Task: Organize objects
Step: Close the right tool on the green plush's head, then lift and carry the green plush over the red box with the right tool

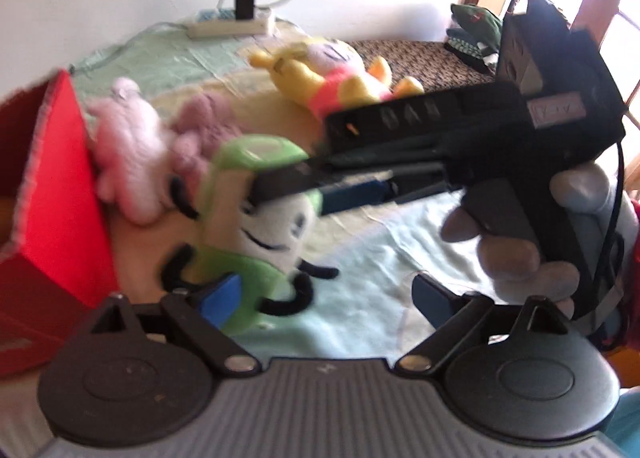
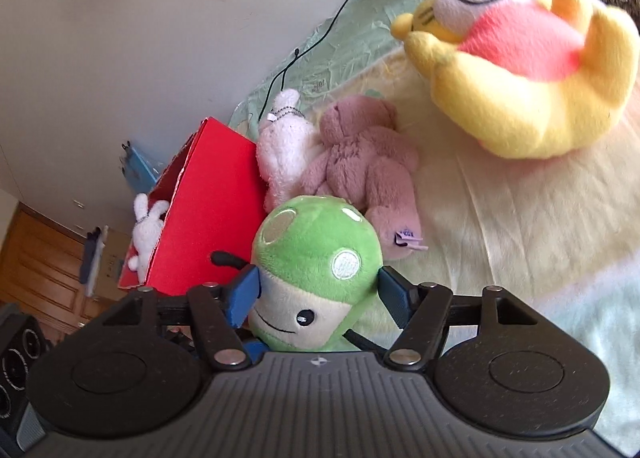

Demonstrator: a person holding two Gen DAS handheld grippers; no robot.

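A green mushroom plush (image 2: 316,258) with a cream face sits between the blue pads (image 2: 244,294) of my right gripper (image 2: 319,296), which is shut on it just below the cap. In the left wrist view the same plush (image 1: 256,234) hangs tilted beside the red box (image 1: 60,194), with the right gripper (image 1: 280,188) clamped on its top from the right. My left gripper (image 1: 328,298) is open just below the plush, its left pad close to the plush's green base.
A white plush (image 2: 286,146) and a pink bear (image 2: 360,162) lean against the red box (image 2: 208,210), which holds a white bunny (image 2: 146,230). A yellow bear plush (image 2: 520,58) lies further back. A power strip (image 1: 232,24) and a green plush (image 1: 474,30) sit at the bed's far edge.
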